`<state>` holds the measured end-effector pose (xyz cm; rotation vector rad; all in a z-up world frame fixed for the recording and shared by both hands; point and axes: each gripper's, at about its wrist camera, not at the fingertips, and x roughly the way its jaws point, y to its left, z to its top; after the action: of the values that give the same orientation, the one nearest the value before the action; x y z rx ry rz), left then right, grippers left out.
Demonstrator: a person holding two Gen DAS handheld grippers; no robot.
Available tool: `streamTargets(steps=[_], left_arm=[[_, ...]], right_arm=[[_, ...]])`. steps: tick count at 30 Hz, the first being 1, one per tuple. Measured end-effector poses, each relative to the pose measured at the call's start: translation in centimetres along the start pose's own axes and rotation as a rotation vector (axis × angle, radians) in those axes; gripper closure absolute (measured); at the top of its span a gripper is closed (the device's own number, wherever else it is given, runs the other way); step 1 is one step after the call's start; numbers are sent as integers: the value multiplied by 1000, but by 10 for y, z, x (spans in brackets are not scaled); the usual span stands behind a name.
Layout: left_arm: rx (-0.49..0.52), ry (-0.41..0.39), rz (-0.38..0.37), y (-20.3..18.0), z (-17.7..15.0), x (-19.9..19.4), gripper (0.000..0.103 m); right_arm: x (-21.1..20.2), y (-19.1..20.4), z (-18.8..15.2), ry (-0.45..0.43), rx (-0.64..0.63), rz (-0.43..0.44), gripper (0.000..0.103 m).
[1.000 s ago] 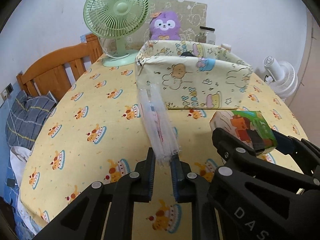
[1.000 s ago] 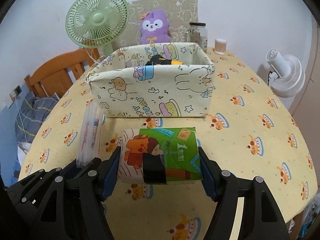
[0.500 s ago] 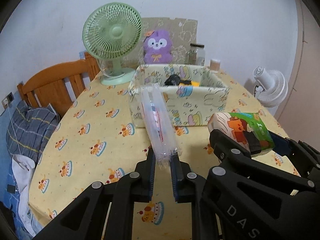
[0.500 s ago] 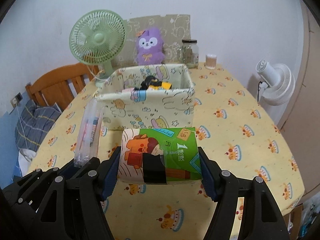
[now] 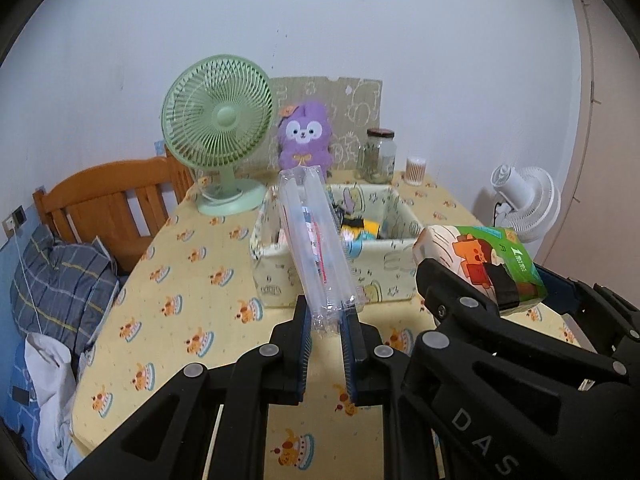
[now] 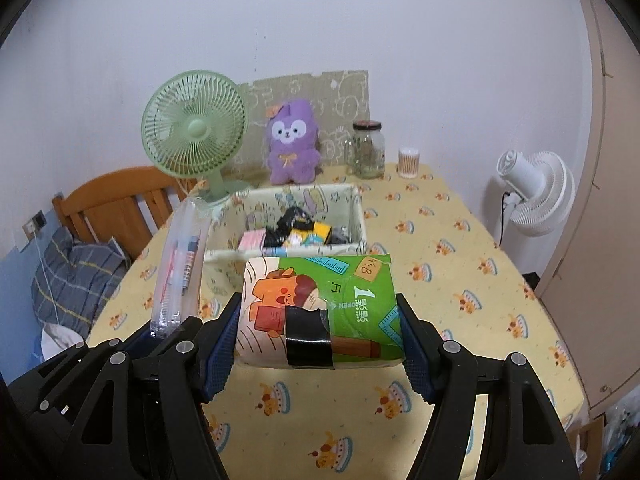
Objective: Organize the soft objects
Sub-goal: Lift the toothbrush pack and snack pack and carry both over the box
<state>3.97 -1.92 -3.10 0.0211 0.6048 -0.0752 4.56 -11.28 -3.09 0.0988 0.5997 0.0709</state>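
Both tongs had risen from the desk, left tongs clenched on the clear packet, right tongs grasping the tissue pack; both loads should clear the fabric bin's near wall before release.

left hand-held gripper clamped, right hand-held gripper clamped

The tablecloth is pale yellow, printed all over with small orange-and-blue cake motifs, and the fabric bin on it is cream with pastel cartoon animals and stars. The tissue pack is green and white with an orange cartoon figure and a strip of black tape, while the clear plastic sleeve shows red and blue inside. Behind stand a mint-green fan, a purple plush with a white face, and a white fan.
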Motion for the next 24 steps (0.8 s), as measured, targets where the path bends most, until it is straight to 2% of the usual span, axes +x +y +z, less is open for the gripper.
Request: streamTargets(steps=[11,24], left_arm=[[6,-52,4,-2,26,-1,91],[9,-75,8,0,52,23,91]], right_arm=[[-3,-1,26,-45,0,2,30],[20,-1,52,-63,7,4,30]])
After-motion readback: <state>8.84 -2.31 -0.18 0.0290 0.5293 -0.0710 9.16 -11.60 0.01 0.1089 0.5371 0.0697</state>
